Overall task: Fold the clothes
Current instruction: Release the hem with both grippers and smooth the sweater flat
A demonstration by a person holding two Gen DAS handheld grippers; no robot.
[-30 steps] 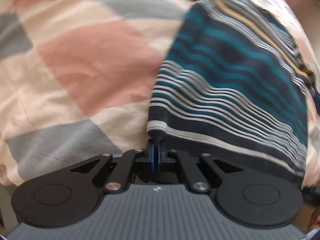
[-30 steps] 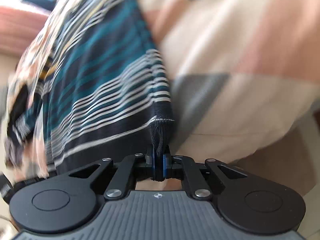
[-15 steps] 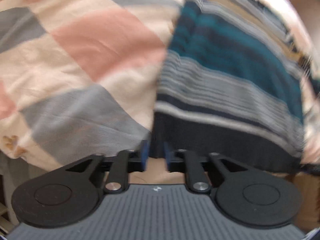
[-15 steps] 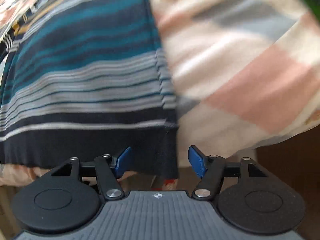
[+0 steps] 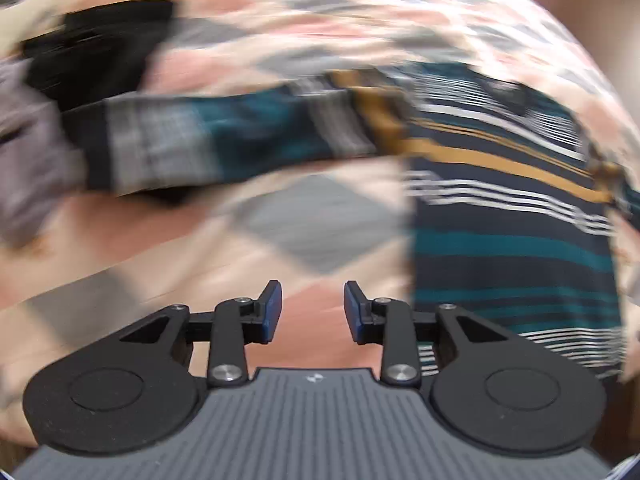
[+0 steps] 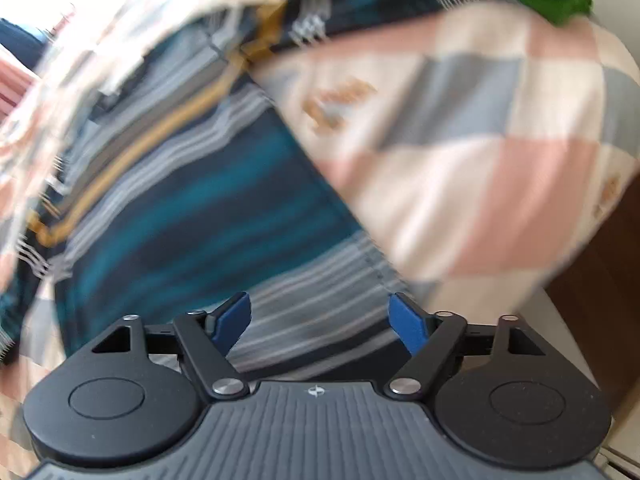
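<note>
A navy, teal, white and mustard striped sweater (image 5: pixel 512 248) lies flat on a checked bedspread (image 5: pixel 312 220), its sleeve (image 5: pixel 224 136) stretched out to the left. My left gripper (image 5: pixel 313 307) is open above the bedspread, just left of the sweater's body, holding nothing. In the right wrist view the same striped sweater (image 6: pixel 208 216) fills the left and middle. My right gripper (image 6: pixel 320 320) is open wide over its striped lower part, with nothing between the fingers. Both views are blurred by motion.
Dark and grey garments (image 5: pixel 92 52) are piled at the far left of the bed. A green item (image 6: pixel 556 4) and other fabric sit at the far right corner. The bed's edge drops to brown furniture (image 6: pixel 600 264) on the right.
Both grippers held the sweater's bottom hem one second ago, then opened and let it go. Both have since moved forward over the bed; the sleeve has come into the left view.
</note>
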